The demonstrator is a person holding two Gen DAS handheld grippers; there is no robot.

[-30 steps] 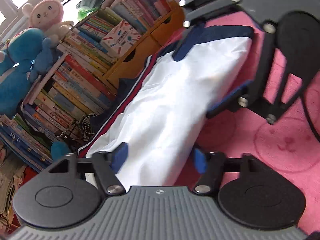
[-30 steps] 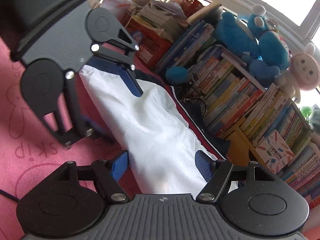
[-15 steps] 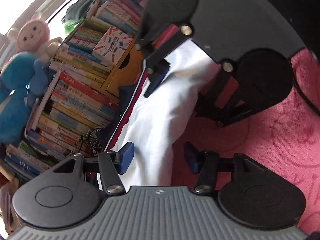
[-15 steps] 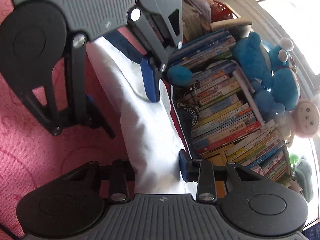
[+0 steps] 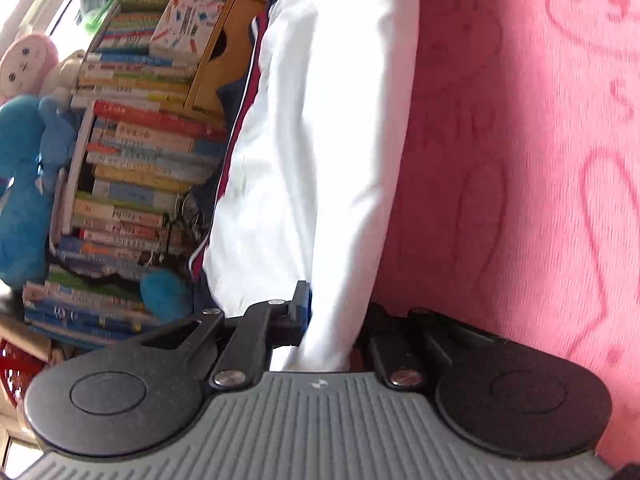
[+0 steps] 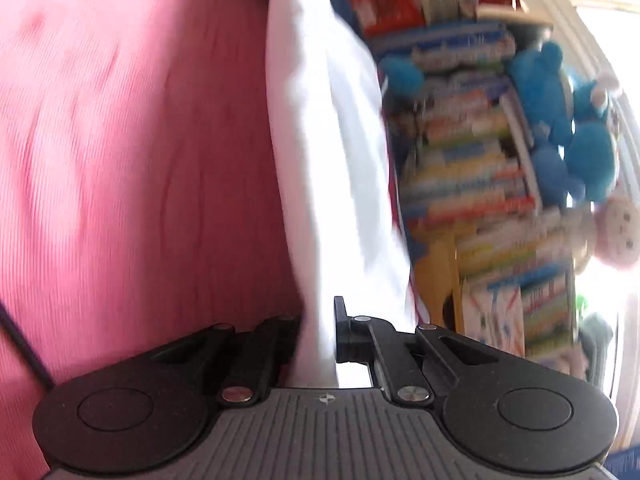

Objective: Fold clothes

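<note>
White garment (image 5: 320,140) with a dark blue and red trim lies stretched across the pink blanket (image 5: 520,160), its far edge just beside the stacked books (image 5: 136,160). Your left gripper (image 5: 332,320) is pinched narrow on one end of the cloth. Your right gripper (image 6: 318,324) clamps the fabric the same way; that view is blurred, with blue plush toys (image 6: 568,120) beyond the books.
</note>
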